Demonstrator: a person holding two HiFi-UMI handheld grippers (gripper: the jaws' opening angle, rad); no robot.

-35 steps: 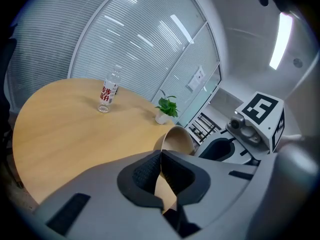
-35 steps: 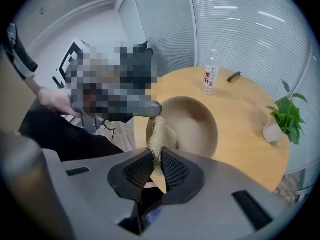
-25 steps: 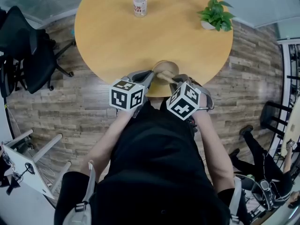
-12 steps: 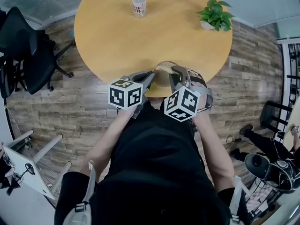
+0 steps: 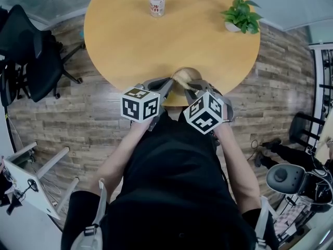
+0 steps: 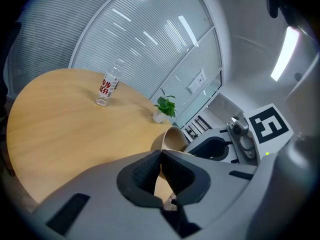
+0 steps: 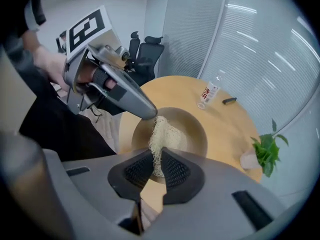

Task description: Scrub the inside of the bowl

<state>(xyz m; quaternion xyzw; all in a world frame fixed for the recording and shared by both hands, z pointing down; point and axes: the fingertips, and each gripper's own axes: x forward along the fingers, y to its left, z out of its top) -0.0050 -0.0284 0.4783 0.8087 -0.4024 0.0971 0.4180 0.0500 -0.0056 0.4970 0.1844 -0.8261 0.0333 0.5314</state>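
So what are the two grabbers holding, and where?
The left gripper pinches the tan round bowl by its rim; the right gripper pinches the pale stringy scrubber by its near end.

nothing legible: one label, two marker codes
bottle (image 5: pixel 157 0), top centre of head view: white label w/ red print, too small to read. left cube (image 5: pixel 140 104) & right cube (image 5: pixel 209 112), mid frame: b/w square codes only.
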